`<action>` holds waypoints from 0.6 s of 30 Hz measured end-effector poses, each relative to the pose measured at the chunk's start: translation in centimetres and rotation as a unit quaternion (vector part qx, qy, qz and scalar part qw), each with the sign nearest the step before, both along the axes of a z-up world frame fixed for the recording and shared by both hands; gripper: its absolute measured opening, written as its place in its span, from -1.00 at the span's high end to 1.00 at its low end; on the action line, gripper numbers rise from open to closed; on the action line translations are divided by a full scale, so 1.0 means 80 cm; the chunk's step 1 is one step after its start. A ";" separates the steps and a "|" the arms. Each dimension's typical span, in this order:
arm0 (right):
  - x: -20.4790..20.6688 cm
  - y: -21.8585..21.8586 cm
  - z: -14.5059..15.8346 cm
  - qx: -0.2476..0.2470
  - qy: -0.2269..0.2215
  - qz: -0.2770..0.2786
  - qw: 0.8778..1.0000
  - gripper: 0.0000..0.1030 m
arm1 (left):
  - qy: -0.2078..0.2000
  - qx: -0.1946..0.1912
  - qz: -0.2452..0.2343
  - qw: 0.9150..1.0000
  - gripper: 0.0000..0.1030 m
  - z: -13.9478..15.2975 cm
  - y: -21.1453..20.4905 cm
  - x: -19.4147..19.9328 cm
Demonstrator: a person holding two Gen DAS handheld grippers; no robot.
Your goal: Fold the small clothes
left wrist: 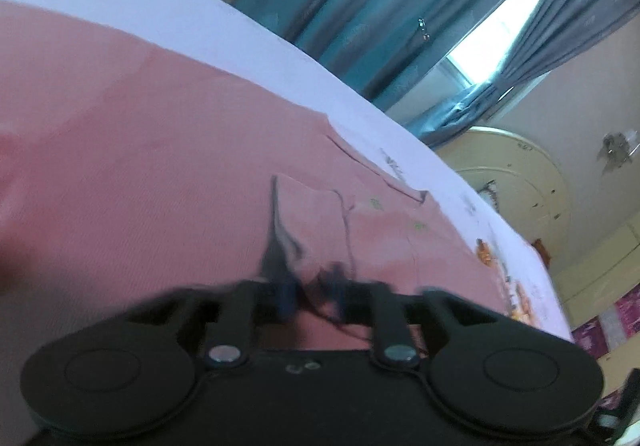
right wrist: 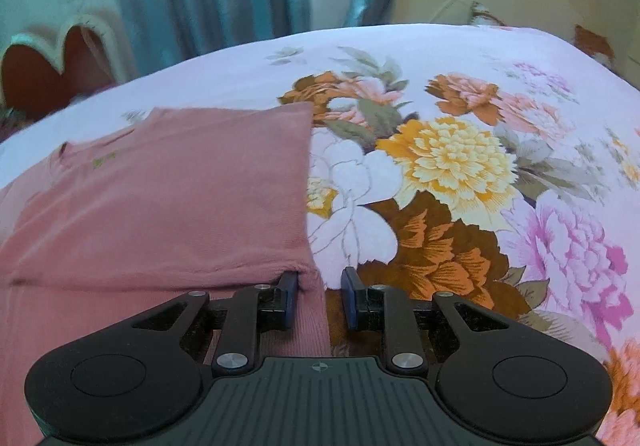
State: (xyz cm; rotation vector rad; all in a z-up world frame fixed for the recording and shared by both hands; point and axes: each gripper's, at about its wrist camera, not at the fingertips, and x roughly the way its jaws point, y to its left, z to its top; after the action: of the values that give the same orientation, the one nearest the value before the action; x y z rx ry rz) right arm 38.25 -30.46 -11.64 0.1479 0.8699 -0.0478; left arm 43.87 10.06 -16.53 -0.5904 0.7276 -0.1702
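The pink garment (right wrist: 168, 198) lies flat on the floral bed (right wrist: 460, 58), its folded right edge between my right gripper's (right wrist: 319, 300) parted jaws; left gripper (left wrist: 310, 300) blurred, state unclear.

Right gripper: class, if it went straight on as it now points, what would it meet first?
Probably the folded edge of the pink garment, lying between the open right gripper fingers; beyond lies the floral bedsheet. Depth is uncertain.
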 end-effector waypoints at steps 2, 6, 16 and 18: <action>-0.015 -0.004 0.013 -0.008 -0.020 0.008 1.000 0.23 | -0.024 0.024 0.010 0.999 -0.22 0.013 0.009 -0.003; -0.012 -0.022 0.031 0.020 -0.047 0.002 0.999 0.07 | -0.021 0.033 -0.010 0.999 -0.13 0.020 0.017 0.039; 0.120 -0.052 0.016 0.094 -0.054 -0.018 0.994 0.32 | 0.000 0.078 -0.093 0.993 0.87 0.001 -0.015 0.103; 0.144 -0.064 0.007 0.114 -0.048 -0.027 0.992 0.34 | -0.011 0.070 -0.082 0.994 0.87 -0.004 -0.011 0.094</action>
State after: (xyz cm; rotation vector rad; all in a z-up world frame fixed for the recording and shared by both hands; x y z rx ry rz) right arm 49.74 -35.59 -11.12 0.3843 0.7726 0.0077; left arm 51.42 9.21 -16.84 -0.3933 0.7597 -0.2756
